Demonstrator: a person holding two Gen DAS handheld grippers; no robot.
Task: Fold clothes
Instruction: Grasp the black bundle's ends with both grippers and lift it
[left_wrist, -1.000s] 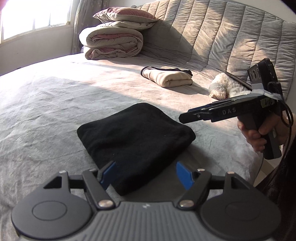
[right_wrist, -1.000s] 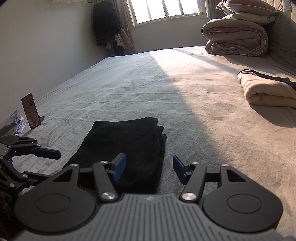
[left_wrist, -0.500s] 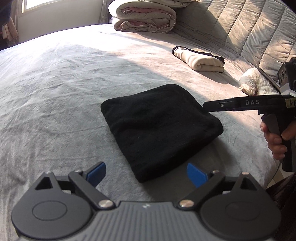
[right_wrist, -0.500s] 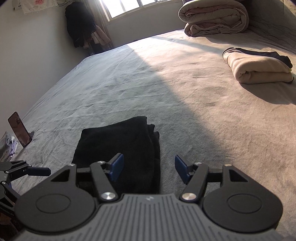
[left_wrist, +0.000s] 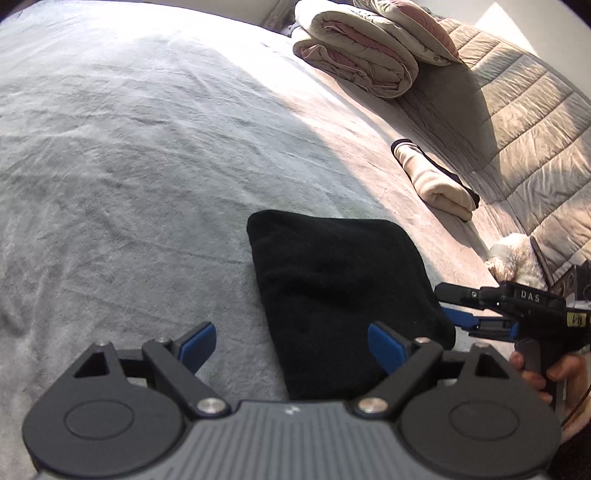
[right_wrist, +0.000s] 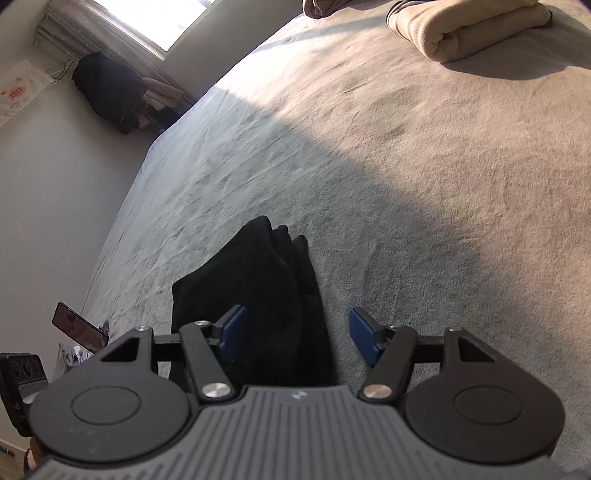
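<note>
A folded black garment (left_wrist: 343, 295) lies on the grey bed (left_wrist: 129, 166); it also shows in the right wrist view (right_wrist: 258, 295). My left gripper (left_wrist: 291, 341) is open and empty, just short of the garment's near edge. My right gripper (right_wrist: 297, 334) is open and empty, over the garment's right end. The right gripper also shows in the left wrist view (left_wrist: 458, 310), level with the garment's right edge. A folded beige garment (left_wrist: 436, 181) lies further back on the bed, and in the right wrist view (right_wrist: 469, 29).
A folded duvet with a pillow (left_wrist: 369, 55) is stacked at the head of the bed against the quilted headboard (left_wrist: 517, 122). A white plush toy (left_wrist: 513, 258) lies at the right. A phone (right_wrist: 77, 326) stands at the bed's left edge. Dark clothes (right_wrist: 110, 88) hang by the window.
Both grippers have tilted and come lower toward the black garment. The right gripper has moved down to the garment's right edge. Both stay open.
</note>
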